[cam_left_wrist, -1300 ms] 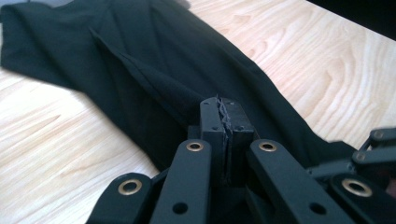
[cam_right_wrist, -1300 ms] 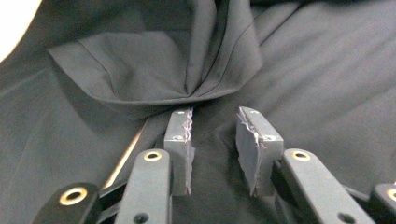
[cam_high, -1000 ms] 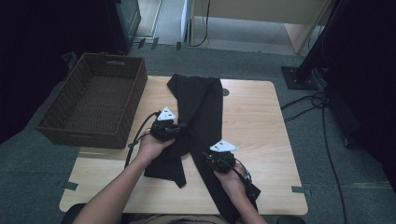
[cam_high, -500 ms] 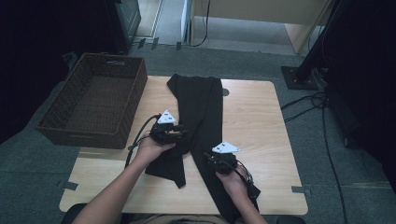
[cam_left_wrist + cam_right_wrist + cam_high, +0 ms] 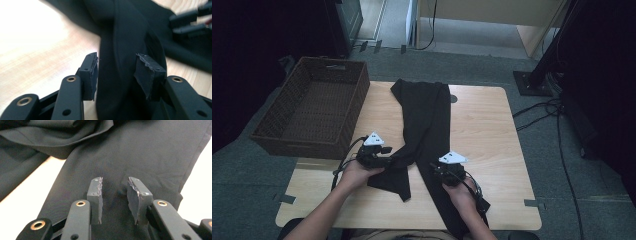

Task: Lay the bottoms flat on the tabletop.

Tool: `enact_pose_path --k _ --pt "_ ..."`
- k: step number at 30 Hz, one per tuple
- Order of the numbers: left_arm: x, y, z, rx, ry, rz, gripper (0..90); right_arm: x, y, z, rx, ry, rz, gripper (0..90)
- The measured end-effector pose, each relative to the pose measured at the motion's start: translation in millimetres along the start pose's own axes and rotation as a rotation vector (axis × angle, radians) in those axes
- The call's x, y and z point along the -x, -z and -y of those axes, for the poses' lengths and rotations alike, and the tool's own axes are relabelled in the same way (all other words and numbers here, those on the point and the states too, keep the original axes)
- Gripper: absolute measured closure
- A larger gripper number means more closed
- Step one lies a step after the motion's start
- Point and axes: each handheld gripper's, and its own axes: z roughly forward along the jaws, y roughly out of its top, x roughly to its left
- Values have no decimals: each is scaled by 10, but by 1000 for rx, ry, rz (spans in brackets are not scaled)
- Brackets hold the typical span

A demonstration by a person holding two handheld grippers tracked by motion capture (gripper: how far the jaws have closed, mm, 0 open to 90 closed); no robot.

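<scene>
High view: wooden table (image 5: 482, 130) on grey carpet (image 5: 562, 190).

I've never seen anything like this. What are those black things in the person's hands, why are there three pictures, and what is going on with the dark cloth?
No robot here: a person sits at a wooden table and holds a hand-held gripper in each hand. The high view looks down from above; each of the other two comes from a small camera riding on one gripper, looking along its two black fingers.

On the table lie black trousers, spread lengthwise, with one leg bent toward the left hand. A brown woven basket stands at the left edge.

The left gripper has just been opening: a fold of the trousers stands between its fingers, but they are not pressing it. The right gripper rests on the other trouser leg, its fingers apart around a small pucker of cloth; whether they pinch it is unclear.
</scene>
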Motion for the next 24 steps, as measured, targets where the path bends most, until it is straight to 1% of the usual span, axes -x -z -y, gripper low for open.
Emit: enact_pose_path --k 3,5,6,8,11,12,14,16,17,20,22,23,24 --pt "-25 -63 33 -28 5 -9 527 -28 -68 -54 1 0 -4 653" --pt "-48 -94 42 -30 4 -26 541 -51 -121 -96 3 3 -3 651" --pt "-59 -105 45 -21 2 -37 552 -63 -146 -117 3 2 -4 648" --pt "-77 -117 47 -9 -7 -52 612 -84 -196 -159 1 0 -11 628" --pt "-83 -128 58 2 -50 -92 756 -104 -260 -212 0 6 -18 586" --pt "-88 -127 60 1 -60 -102 797 -105 -268 -221 0 6 -24 586" --pt "-93 -124 62 2 -55 -102 840 -74 -240 -217 1 -3 -42 585" --pt "-94 -119 71 4 -56 -102 857 -45 -144 -194 16 -29 -65 583" --pt "-93 -117 72 3 -59 -102 858 -33 -83 -184 20 -28 -66 583" --pt "-76 -121 69 0 -72 -114 859 33 101 -140 41 -12 -45 585" --pt "-65 -122 68 -2 -80 -120 862 114 183 -99 40 -17 -24 606" --pt "-62 -122 67 -4 -85 -123 867 152 184 -66 31 -31 -32 612" --pt "-61 -124 66 -2 -79 -123 866 176 146 -28 -3 -27 -33 612"
